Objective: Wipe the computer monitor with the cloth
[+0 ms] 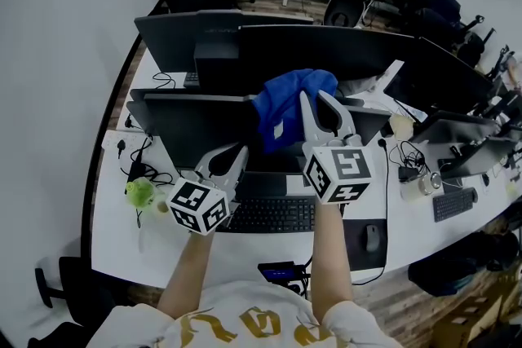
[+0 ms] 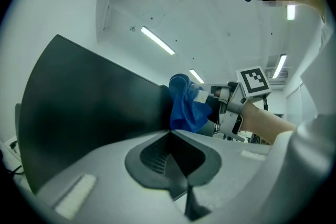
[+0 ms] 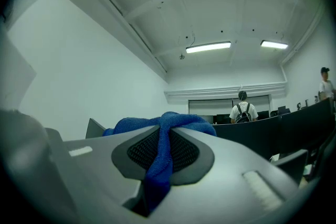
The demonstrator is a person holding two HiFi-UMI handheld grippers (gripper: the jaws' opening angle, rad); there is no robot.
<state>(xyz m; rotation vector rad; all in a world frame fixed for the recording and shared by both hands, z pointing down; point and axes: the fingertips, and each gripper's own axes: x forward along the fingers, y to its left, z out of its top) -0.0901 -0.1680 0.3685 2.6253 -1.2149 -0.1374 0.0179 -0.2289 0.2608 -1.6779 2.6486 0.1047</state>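
the right gripper [image 1: 316, 102] pinches the soft, fuzzy blue cloth [image 1: 285, 114], bunched on the top edge of the monitor [image 1: 204, 130] and hanging down. the flat, dark, smooth monitor stretches side to side, facing the person. the left gripper [image 1: 236, 159] is squeezed closed on nothing, by the screen.

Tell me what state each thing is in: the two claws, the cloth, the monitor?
right claw: shut on the cloth.
left claw: shut, nothing in it.
cloth: bunched up, at the monitor's upper edge.
monitor: screen dark.
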